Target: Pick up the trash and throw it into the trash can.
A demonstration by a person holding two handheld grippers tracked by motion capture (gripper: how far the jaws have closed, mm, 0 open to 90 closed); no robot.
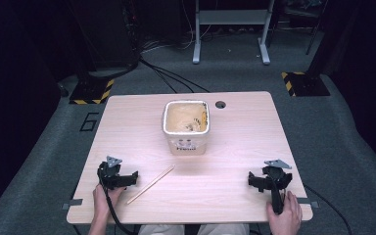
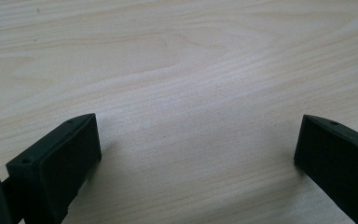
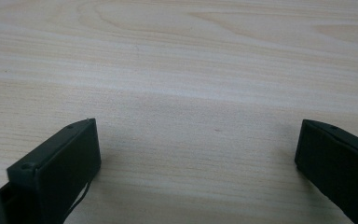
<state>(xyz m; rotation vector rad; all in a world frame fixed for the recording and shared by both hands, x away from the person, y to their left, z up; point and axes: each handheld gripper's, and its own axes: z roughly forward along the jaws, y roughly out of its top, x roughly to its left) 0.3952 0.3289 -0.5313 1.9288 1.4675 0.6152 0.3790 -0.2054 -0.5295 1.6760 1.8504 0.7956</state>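
Wooden tabletop (image 1: 235, 147), both my grippers resting near its front edge.
Left gripper (image 2: 198, 140) and right gripper (image 3: 198, 140) fingers spread wide, empty; chopstick (image 1: 152, 183) beside the left, tub (image 1: 186, 128) beyond.

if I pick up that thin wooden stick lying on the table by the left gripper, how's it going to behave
The wooden stick looks thin and straight, so probably stiff and very light. It lies flat on the table, so the jaws may struggle to get under it. If its section is round, which cannot be told here, it may roll when nudged. Its slimness suggests it could snap under a hard squeeze.
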